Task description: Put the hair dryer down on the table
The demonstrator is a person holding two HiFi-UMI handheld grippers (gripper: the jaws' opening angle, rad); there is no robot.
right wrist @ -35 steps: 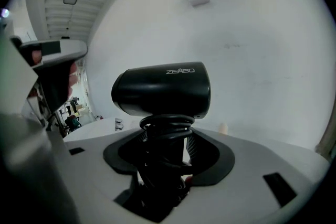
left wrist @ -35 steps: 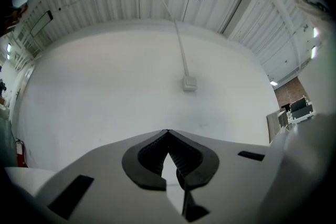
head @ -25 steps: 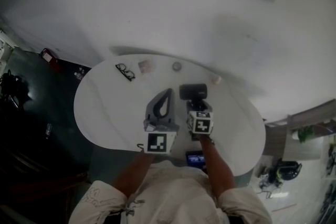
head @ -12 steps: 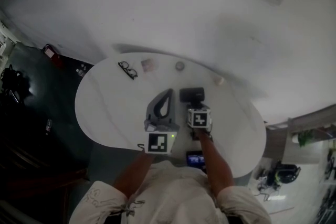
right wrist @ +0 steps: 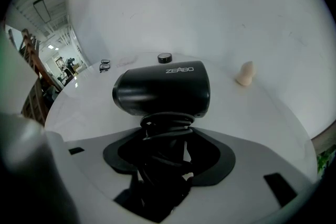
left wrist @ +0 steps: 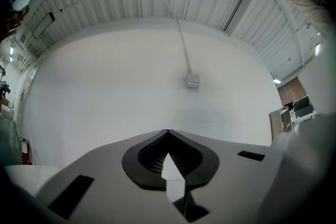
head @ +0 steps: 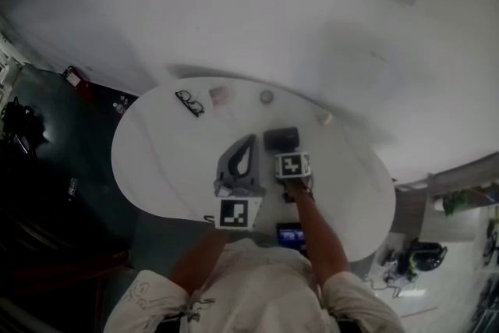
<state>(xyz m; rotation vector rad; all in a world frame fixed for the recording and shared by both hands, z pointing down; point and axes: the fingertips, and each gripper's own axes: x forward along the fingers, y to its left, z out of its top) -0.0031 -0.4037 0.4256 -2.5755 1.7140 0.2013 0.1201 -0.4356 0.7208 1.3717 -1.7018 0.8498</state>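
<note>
A black hair dryer (head: pixel 281 139) (right wrist: pixel 163 89) with its cord wound round the handle hangs just over the white oval table (head: pixel 156 160). Whether it touches the tabletop I cannot tell. My right gripper (head: pixel 286 152) (right wrist: pixel 163 165) points steeply down and is shut on the dryer's cord-wrapped handle, with the barrel lying crosswise beyond the jaws. My left gripper (head: pixel 250 138) (left wrist: pixel 168 132) is held to the left of the dryer, over the table's near half. Its grey jaws meet at the tips with nothing in them.
At the table's far side lie black glasses (head: pixel 187 104) (right wrist: pixel 104 65), a pinkish item (head: pixel 220 96), a small round cap (head: pixel 267 97) (right wrist: pixel 165 57) and a small beige piece (head: pixel 323 118) (right wrist: pixel 244 73). A lit screen (head: pixel 290 235) shows at the near edge. A white wall stands behind.
My right gripper has sunk toward the table and tipped further down, bringing the hair dryer lower and slightly left. The left gripper has stayed put.
</note>
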